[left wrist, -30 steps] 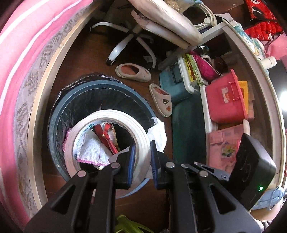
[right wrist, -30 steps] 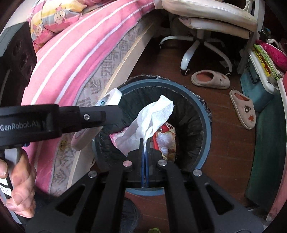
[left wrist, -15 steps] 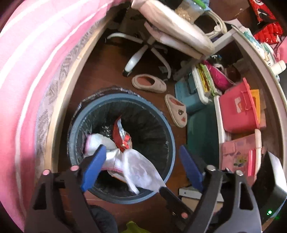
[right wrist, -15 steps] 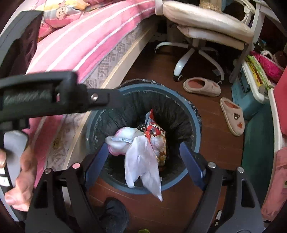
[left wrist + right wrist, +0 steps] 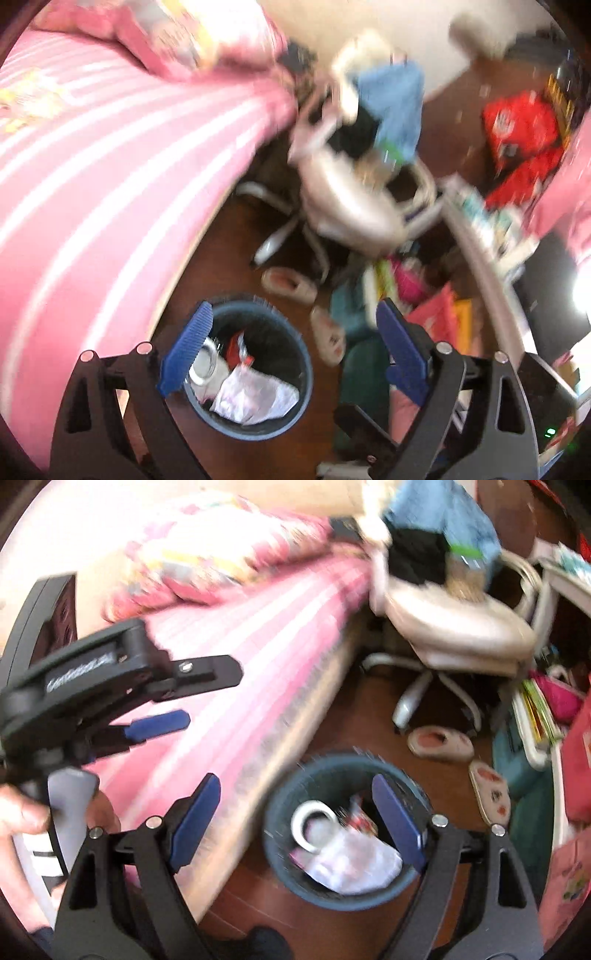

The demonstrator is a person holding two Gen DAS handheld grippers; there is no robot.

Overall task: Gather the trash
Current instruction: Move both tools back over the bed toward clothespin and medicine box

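Note:
A round blue trash bin with a black liner stands on the dark wood floor beside the bed; it also shows in the right wrist view. Inside lie a white tape roll, a white crumpled tissue and a red snack wrapper. My left gripper is open and empty, high above the bin. My right gripper is open and empty, also above the bin. The left gripper shows at the left of the right wrist view, held by a hand. Both views are blurred.
A pink striped bed runs along the left. A white office chair with clothes stands behind the bin. Two slippers lie on the floor. Pink boxes and a teal case crowd under a desk at the right.
Both grippers let go, the tape roll from the left and the tissue from the right, and both dropped into the bin. Both grippers have since lifted up and away, fully open.

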